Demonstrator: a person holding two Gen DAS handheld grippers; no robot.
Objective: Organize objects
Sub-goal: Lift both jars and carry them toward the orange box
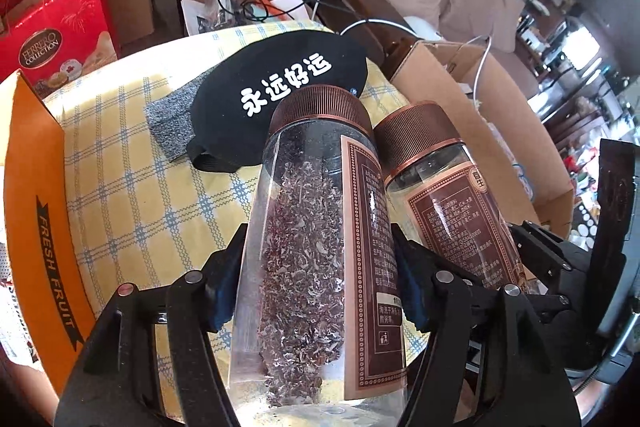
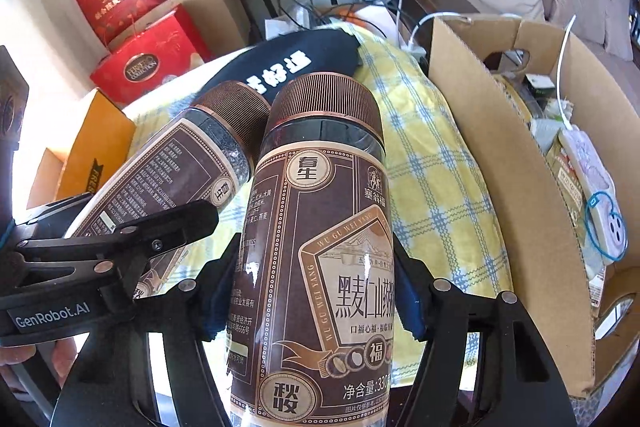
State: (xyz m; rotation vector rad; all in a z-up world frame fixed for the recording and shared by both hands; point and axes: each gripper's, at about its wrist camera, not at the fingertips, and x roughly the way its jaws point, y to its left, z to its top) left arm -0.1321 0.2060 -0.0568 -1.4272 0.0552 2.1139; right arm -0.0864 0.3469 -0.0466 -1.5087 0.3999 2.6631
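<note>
Table (image 1: pixel 132 163): covered with a yellow checked cloth.
Cardboard box (image 2: pixel 500 187): stood open along the table's right edge.
Orange box (image 1: pixel 36 195): set at the table's left edge.
Black cushion (image 1: pixel 288 79): laid near the table's far edge.
Left jar (image 1: pixel 304 247): held tilted above the cloth, clamped between the pads of the left gripper (image 1: pixel 316 279).
Right jar (image 2: pixel 320 259): gripped likewise by the right gripper (image 2: pixel 316 291); the two lids are nearly touching.

Two close wrist views, angled down, sharing the yellow checked cloth (image 1: pixel 132 163).
</note>
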